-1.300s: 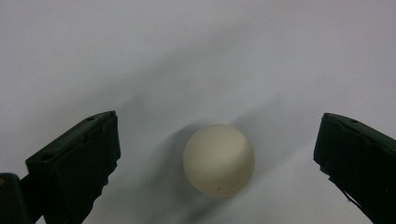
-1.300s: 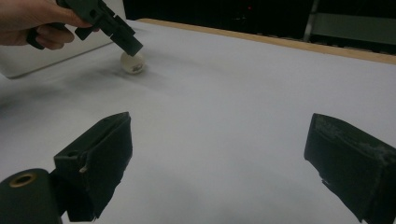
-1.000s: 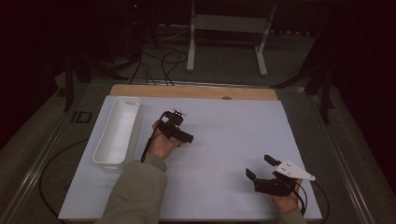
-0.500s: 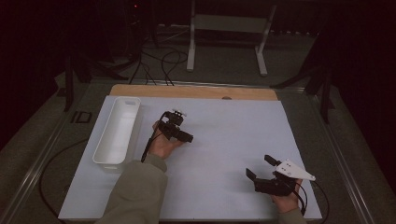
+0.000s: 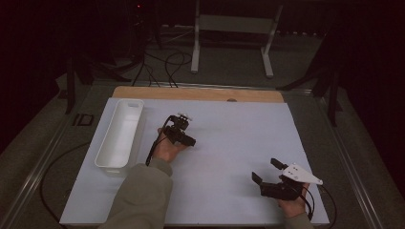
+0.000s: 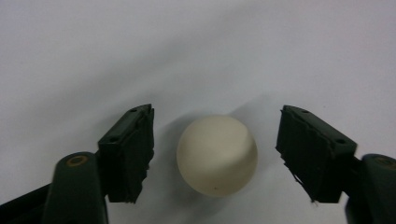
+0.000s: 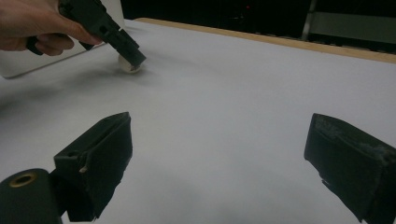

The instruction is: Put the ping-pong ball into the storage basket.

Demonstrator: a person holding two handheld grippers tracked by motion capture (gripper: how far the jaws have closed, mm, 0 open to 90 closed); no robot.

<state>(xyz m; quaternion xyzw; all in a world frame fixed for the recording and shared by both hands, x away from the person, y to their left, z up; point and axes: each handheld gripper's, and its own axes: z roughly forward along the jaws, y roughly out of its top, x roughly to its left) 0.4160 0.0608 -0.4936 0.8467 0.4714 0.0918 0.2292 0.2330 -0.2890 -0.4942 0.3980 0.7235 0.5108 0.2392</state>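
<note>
A cream-white ball [image 6: 217, 155] lies on the white table sheet [image 5: 229, 138]. My left gripper [image 6: 217, 113] stands open with one jaw on either side of the ball, a gap on both sides, nothing touching. In the high view the left gripper [image 5: 185, 137] points down at the sheet left of centre, and the hand and gripper cover the ball. In the right gripper view, the ball [image 7: 125, 65] peeks out beside the left gripper's jaw. My right gripper [image 7: 222, 122] is open and holds nothing, low over the sheet at the front right [image 5: 265, 170].
A long white tray [image 5: 106, 160] lies along the sheet's left side, close to the left hand. A wooden strip [image 5: 200, 94] borders the far edge. Beyond the table are a metal stand [image 5: 232, 33] and floor cables [image 5: 162, 62]. Bare sheet spans the middle and right.
</note>
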